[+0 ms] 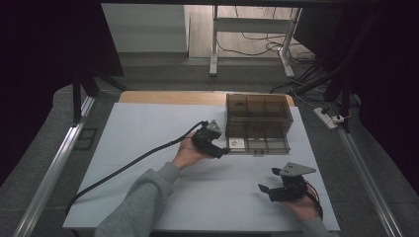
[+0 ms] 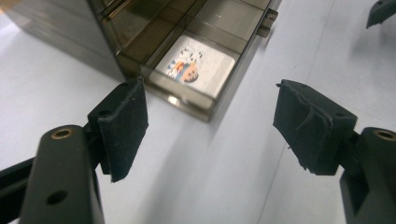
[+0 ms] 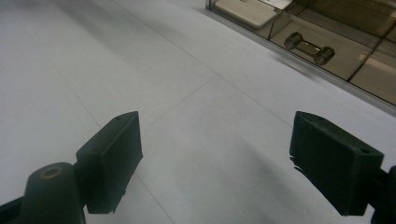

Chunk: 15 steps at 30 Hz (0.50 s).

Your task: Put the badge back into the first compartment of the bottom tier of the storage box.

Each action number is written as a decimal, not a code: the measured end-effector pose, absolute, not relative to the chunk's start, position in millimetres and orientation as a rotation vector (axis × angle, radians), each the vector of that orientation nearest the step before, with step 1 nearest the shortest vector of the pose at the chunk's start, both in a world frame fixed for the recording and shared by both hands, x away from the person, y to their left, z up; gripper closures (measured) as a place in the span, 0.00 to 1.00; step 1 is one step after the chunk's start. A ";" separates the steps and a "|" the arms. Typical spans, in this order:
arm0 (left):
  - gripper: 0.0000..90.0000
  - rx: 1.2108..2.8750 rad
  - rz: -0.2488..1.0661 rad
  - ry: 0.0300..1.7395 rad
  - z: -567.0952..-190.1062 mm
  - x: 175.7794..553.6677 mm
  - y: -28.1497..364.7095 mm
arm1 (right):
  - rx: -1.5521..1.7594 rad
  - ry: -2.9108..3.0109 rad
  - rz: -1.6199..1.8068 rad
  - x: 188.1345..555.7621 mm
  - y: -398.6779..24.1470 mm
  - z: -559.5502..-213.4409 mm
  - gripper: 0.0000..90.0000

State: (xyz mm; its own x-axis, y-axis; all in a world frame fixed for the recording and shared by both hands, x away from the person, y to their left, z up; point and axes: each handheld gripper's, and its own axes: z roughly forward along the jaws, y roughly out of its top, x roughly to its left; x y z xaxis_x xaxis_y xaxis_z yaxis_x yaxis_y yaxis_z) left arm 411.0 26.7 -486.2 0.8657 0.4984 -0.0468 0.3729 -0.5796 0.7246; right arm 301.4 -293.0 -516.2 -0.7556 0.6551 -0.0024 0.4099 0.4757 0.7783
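- Right gripper [image 1: 269, 190], near edge of white table [image 1: 148, 128]: jaws spread wide, nothing between them, hovering over bare surface.
- Left gripper [image 1: 223, 150], mid-table, jaws apart, empty, just beside the front left corner of the smoked plastic drawer box [image 1: 257, 121].
- Box's bottom drawer holds a pale printed card [image 2: 194, 65]; small handle [image 3: 309, 47] on the drawer front.
- Beyond the table: desk legs [image 1: 214, 44], tangled cables [image 1: 257, 47], power strip [image 1: 327, 117] on the floor.

Both handheld grippers are black — the left gripper [image 1: 213, 141] trails a long black cable [image 1: 123, 168] and carries a grey three-cornered plate [image 1: 214, 126], the right gripper [image 1: 281, 187] a larger one — with brass-ringed holes, worn dark pads [image 2: 306, 125], and a grey sleeve [image 1: 138, 205].
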 end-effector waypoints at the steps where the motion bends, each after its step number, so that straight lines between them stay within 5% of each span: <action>1: 0.29 2.251 0.209 0.626 -485.9 409.3 29.7 | 0.903 2.426 1.159 301.5 -293.1 -516.4 0.19; 15: 0.29 2.215 0.217 0.643 -480.3 381.9 66.1 | 0.911 2.420 1.154 301.6 -294.4 -516.1 0.19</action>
State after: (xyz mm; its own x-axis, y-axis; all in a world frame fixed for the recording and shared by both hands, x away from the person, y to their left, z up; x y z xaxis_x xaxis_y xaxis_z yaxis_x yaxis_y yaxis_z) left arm 381.9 66.1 -480.3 0.8560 0.5141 -0.0537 0.3766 -0.5491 0.7461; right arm 301.6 -294.4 -516.1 -0.7503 0.6611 -0.0043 0.4127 0.4734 0.7782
